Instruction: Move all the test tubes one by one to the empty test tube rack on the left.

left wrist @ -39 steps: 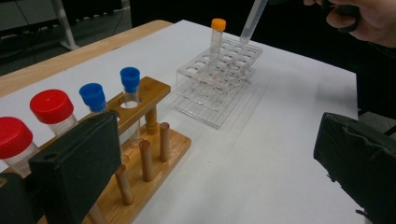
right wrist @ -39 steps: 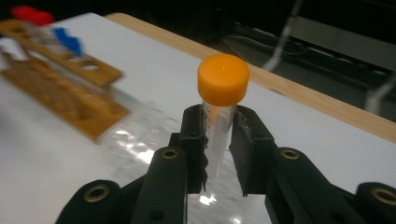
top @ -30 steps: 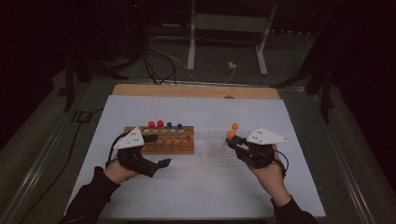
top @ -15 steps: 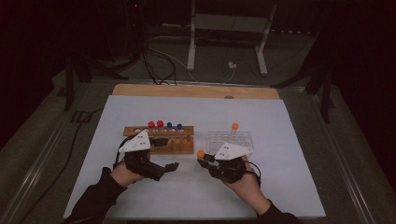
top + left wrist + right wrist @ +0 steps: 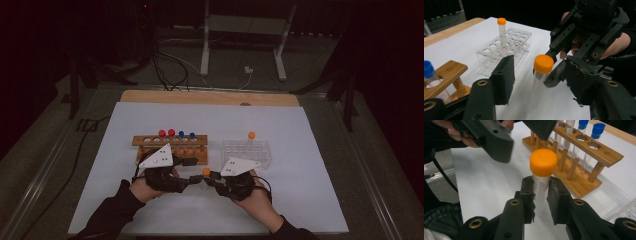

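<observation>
A desk (image 5: 320, 165) covered with a white sheet carries everything. On its left half stands a wooden rack (image 5: 171, 148) with red-capped and blue-capped tubes upright in its holes; to the right of it, well apart, sits a clear plastic rack (image 5: 246, 152) with one orange-capped tube (image 5: 251, 139) upright in it.

In front of the two racks, the hands meet near the middle of the desk. The right hand-held gripper (image 5: 541, 195) clamps narrowly on the clear body of an orange-capped test tube (image 5: 542, 173), just below the cap, and holds it upright above the sheet. The left hand-held gripper (image 5: 541, 75) points toward it from the other side; its jaws have just been closing and now stand about half wide. The tube stands between them, with a gap showing at the left jaw, while contact at the right jaw cannot be told.
</observation>
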Motion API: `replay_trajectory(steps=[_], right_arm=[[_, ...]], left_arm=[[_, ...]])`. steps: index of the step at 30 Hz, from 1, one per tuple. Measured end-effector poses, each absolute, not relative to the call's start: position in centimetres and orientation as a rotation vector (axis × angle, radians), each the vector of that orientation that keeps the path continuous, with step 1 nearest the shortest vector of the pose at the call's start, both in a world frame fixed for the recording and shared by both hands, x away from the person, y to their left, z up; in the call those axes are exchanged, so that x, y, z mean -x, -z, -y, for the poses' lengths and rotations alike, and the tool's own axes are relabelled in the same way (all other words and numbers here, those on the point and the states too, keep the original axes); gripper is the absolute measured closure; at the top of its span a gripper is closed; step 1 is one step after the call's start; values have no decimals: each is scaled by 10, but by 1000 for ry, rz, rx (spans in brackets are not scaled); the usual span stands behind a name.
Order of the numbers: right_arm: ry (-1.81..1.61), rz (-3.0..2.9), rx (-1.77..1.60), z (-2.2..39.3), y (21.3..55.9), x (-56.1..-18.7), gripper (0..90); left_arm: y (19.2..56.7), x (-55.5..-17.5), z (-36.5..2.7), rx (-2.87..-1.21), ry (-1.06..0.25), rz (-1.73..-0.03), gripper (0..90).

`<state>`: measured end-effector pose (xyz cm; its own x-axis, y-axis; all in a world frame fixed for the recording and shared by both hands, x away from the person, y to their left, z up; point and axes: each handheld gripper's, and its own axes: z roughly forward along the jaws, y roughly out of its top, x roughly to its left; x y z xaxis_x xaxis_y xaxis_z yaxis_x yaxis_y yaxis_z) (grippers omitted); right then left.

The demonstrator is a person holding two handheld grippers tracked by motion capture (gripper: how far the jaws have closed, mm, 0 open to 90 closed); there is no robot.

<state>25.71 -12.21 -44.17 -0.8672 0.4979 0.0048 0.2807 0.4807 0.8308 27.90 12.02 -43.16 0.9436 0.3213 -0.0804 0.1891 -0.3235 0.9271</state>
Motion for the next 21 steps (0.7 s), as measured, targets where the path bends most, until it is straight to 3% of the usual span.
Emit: replay_trajectory(steps=[12,21], right_arm=[[-1337,-2501,-661,121,442,-256,751],[-1340,-2505,-661,120,443,-256,750]], left_arm=[[436,-280,-110,-1941,-146,-319,637],[437,-278,-107,-1957,-167,-295,708]])
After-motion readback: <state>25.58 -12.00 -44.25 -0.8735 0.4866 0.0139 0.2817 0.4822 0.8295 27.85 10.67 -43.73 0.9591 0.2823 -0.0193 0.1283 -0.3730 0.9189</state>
